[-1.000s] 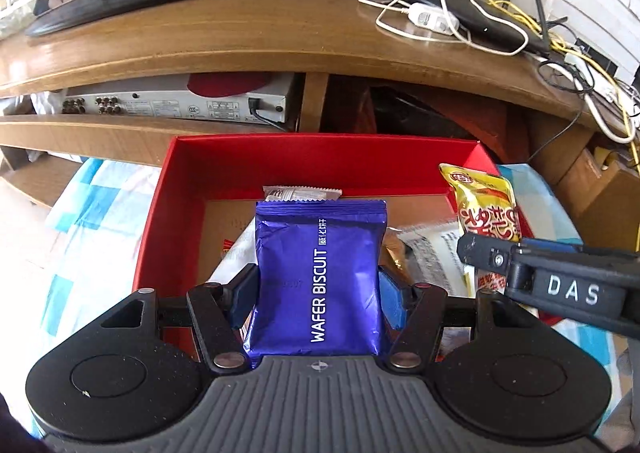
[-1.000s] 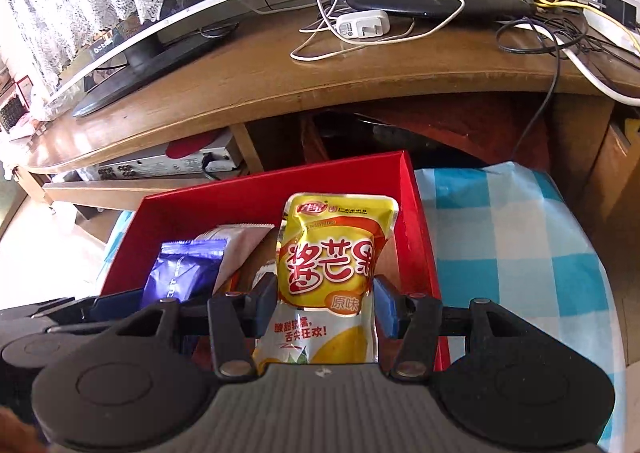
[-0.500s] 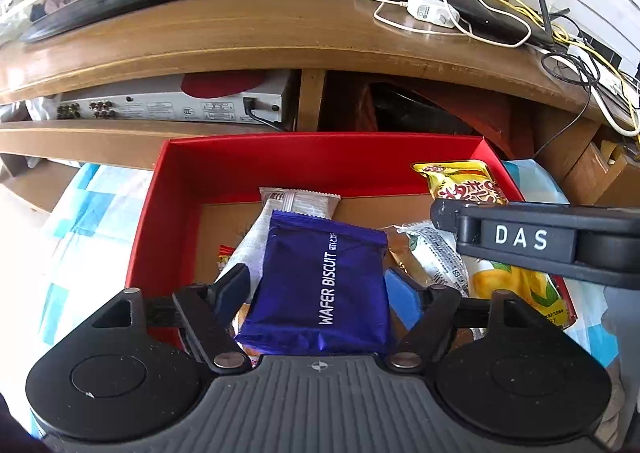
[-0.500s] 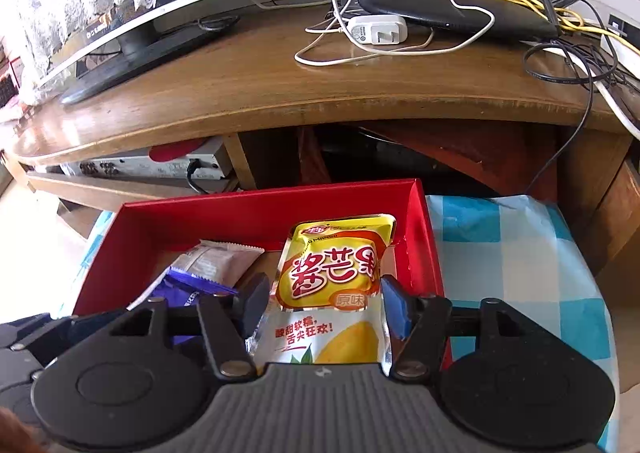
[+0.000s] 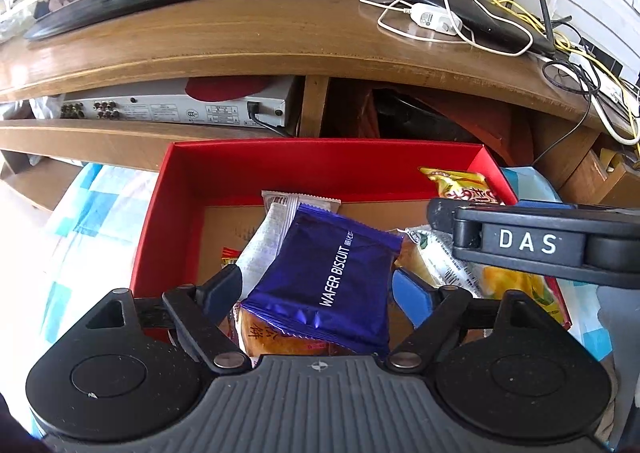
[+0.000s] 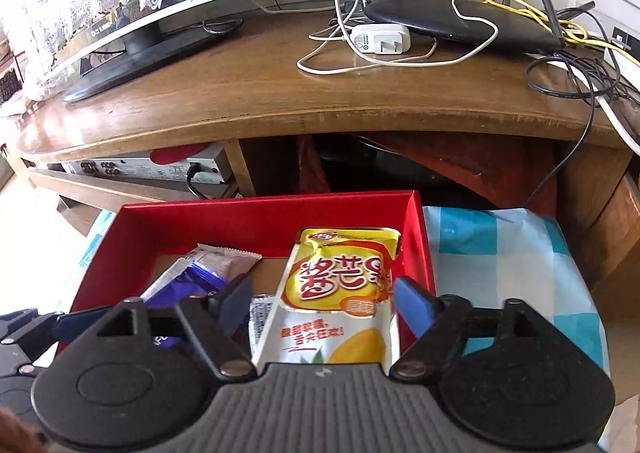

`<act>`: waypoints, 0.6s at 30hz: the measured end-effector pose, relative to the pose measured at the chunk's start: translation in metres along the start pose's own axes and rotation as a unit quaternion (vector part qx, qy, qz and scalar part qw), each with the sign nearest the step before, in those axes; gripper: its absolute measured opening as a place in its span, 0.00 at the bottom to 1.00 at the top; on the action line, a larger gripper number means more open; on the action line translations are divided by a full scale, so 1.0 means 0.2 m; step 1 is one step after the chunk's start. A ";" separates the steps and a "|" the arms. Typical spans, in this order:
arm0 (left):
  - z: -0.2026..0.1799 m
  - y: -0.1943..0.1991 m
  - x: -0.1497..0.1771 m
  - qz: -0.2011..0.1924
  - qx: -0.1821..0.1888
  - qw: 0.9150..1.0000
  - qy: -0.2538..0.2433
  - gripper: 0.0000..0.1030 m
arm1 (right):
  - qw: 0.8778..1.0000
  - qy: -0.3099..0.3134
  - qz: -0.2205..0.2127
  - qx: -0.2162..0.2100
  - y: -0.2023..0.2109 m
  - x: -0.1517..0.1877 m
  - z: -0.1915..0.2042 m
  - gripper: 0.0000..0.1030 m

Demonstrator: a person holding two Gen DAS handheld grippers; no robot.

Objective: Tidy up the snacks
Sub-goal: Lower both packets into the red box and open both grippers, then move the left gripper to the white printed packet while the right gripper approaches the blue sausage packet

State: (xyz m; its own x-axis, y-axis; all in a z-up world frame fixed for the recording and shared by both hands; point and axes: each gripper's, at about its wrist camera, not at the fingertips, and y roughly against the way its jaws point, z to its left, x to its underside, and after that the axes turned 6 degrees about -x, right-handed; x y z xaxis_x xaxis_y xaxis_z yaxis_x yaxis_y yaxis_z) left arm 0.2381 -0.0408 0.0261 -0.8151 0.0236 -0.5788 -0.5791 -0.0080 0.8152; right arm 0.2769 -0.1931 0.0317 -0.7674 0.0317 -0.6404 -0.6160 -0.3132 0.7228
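Over the red box [image 5: 176, 213], both grippers at once, fingers spreading. Left gripper [image 5: 318, 289] opening wide, its pads clear of the purple wafer biscuit pack [image 5: 332, 277] lying between them, tilted, long axis running away from the fingers toward the box's far wall. Beneath and around the pack, on the cardboard floor: a grey-white wrapper [image 5: 272, 229] poking out toward the far wall, a tan pastry packet [image 5: 272, 337] at the near edge, a clear printed bag [image 5: 436, 261] to the right. Right gripper [image 6: 316, 301] likewise opening, fingers wide on either side of the yellow mango pouch [image 6: 340, 285], no pad pressing on it; pouch lengthwise along the box's right wall, top seal toward the far right corner. Each snack squarely ahead of its own gripper, neither nearer the other hand. Seen from the left wrist, the right gripper's side bar across the box's right half, near but apart. Box resting on a blue-and-white checked cloth [image 6: 500, 253] in front of a wooden TV stand [image 6: 280, 101]. Likely stage: both packs released inside; next, presumably, a lift clear without snagging the foil.
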 end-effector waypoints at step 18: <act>0.00 0.12 0.02 -0.008 0.014 1.000 0.002 0.86 | 1.000 -0.007 -0.012 0.000 0.18 0.04 -0.01 0.96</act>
State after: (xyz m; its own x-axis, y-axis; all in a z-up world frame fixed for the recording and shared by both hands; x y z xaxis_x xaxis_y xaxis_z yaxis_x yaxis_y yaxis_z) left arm 0.2215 -0.0402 0.0442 -0.8061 0.0185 -0.5915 -0.5912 0.0210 0.8063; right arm 0.2492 -0.2060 0.0517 -0.7549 0.0516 -0.6538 -0.6341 -0.3121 0.7075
